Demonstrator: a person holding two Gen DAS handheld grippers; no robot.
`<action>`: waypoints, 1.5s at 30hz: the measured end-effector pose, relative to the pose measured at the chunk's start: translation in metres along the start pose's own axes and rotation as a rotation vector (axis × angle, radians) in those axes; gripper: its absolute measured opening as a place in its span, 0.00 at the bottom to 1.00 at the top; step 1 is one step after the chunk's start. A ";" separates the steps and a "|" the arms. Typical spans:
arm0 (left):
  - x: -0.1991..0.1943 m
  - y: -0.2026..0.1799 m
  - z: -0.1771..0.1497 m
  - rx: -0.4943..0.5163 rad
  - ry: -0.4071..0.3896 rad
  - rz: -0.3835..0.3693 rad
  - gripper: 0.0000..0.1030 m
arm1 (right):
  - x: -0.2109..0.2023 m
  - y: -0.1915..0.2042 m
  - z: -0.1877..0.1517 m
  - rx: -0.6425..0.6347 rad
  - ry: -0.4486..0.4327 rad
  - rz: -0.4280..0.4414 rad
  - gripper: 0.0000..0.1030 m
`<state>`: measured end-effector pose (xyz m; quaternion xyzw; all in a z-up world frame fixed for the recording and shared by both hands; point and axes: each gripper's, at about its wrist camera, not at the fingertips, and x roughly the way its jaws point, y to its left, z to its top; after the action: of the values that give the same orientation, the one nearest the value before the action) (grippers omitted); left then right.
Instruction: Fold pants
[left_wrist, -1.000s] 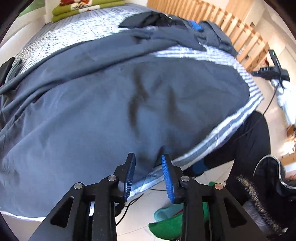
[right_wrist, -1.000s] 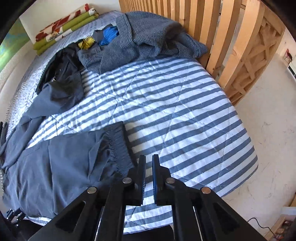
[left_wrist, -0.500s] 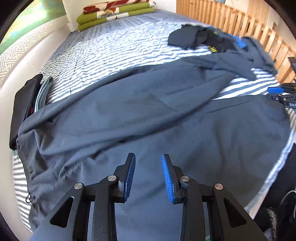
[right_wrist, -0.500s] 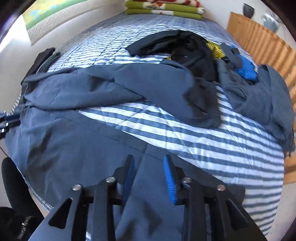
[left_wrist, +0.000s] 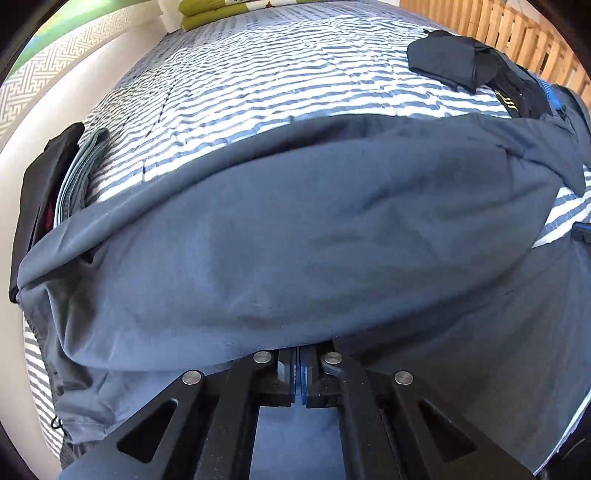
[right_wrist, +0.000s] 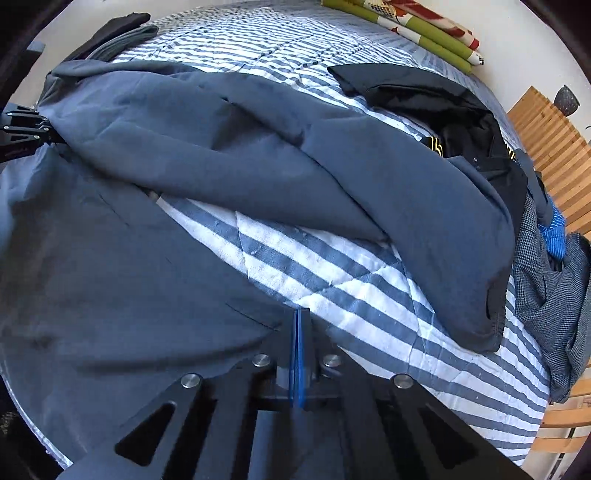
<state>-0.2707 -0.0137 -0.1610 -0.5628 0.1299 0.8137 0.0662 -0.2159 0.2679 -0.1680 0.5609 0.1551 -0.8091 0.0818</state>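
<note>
Both grippers — left (left_wrist: 297, 360), right (right_wrist: 298, 325) — pinched shut on pants (left_wrist: 295, 236) fabric; lift evenly, keep edge taut.

Bed's far half: bare blue-and-white striped quilt (left_wrist: 295, 66), open for passage.
Right edge: heap of dark clothes (right_wrist: 480, 125) blocks.
Left edge: black folded stack (left_wrist: 40, 192).
Near edge: slate-blue cotton pants (left_wrist: 295, 236).

The left gripper (left_wrist: 298, 363) points steeply down, its jaws just closed, blue pads pressed together at 6 o'clock. The right gripper (right_wrist: 298, 332) is pitched equally steeply, its jaws likewise just closed, pads meeting at 6 o'clock.
</note>
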 end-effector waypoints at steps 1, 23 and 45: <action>0.002 0.000 0.000 0.012 -0.007 0.019 0.00 | -0.001 -0.004 0.002 0.012 -0.007 0.007 0.00; -0.135 0.117 -0.068 -0.282 -0.178 0.016 0.19 | -0.012 0.006 0.011 -0.073 -0.019 0.124 0.24; -0.043 0.007 -0.031 0.102 0.031 -0.127 0.49 | -0.031 -0.056 -0.004 0.124 -0.029 0.171 0.45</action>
<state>-0.2292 -0.0277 -0.1302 -0.5784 0.1362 0.7913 0.1441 -0.2182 0.3209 -0.1319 0.5641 0.0554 -0.8154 0.1179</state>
